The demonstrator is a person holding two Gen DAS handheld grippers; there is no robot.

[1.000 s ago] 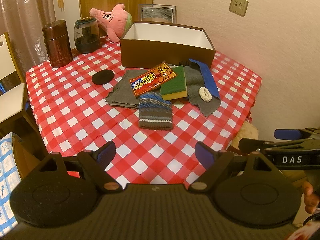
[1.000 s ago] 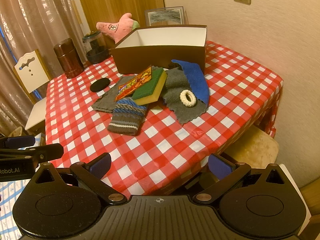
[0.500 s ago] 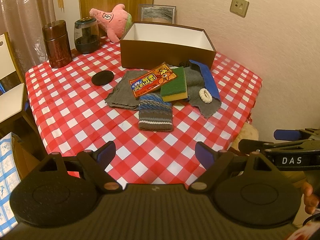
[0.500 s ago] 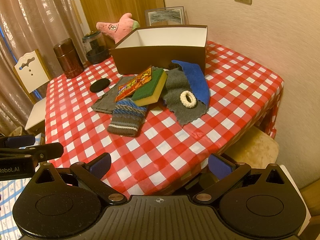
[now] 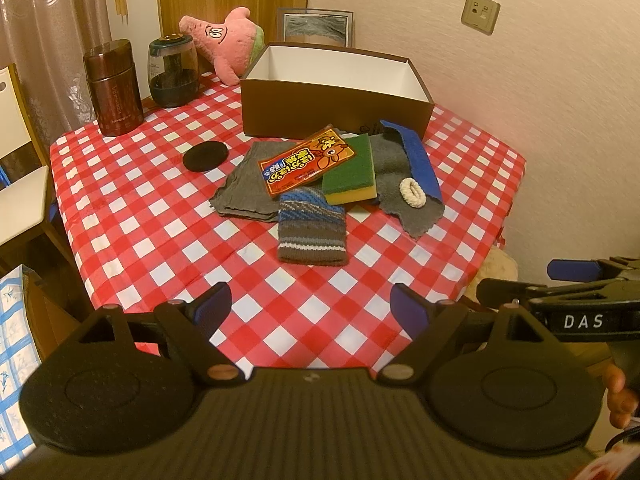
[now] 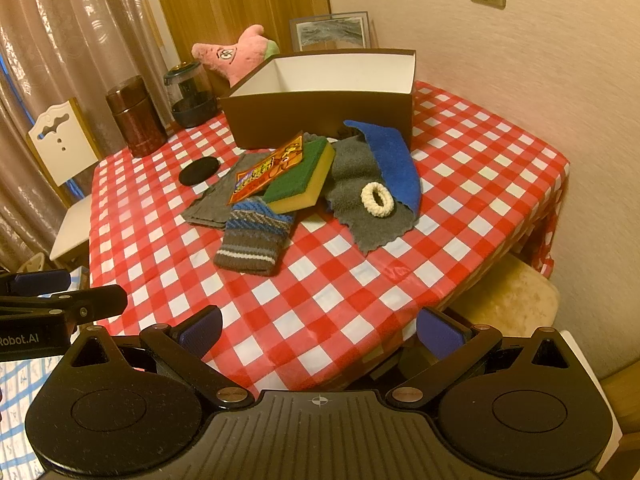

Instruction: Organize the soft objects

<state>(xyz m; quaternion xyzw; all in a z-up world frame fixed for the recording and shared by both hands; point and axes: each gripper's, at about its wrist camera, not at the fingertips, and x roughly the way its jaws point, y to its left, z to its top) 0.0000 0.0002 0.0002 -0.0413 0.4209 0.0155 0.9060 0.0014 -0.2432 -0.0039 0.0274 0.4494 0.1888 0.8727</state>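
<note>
Table (image 5: pixel 132 216) under red-and-white check cloth; right edge runs close along the wall, near edge just ahead of both grippers. Left gripper (image 5: pixel 310 308) hangs over the near edge, jaws spread wide, nothing between them. Right gripper (image 6: pixel 318 330) off the near-right corner, jaws likewise wide apart and empty. Bare cloth lies between the near edge and the pile; more open cloth on the left half, broken only by a black round pad (image 5: pixel 205 155).

Soft things heaped mid-table, just in front of the brown box (image 5: pixel 336 114), which stands open-topped with white inside. Striped knit piece (image 5: pixel 311 232) nearest, folded, blue bands above grey. Green-and-yellow sponge (image 5: pixel 350 176) overlaps it, tilted. Orange packet (image 5: pixel 306 164) rests across the sponge and a folded grey cloth (image 5: pixel 240 194). Grey-and-blue cloth (image 6: pixel 376 184) to the right, blue side folded over, a cream scrunchie (image 6: pixel 377 199) lying on it. Pink plush (image 5: pixel 226 46) behind the box, by two jars (image 5: pixel 114 88).
</note>
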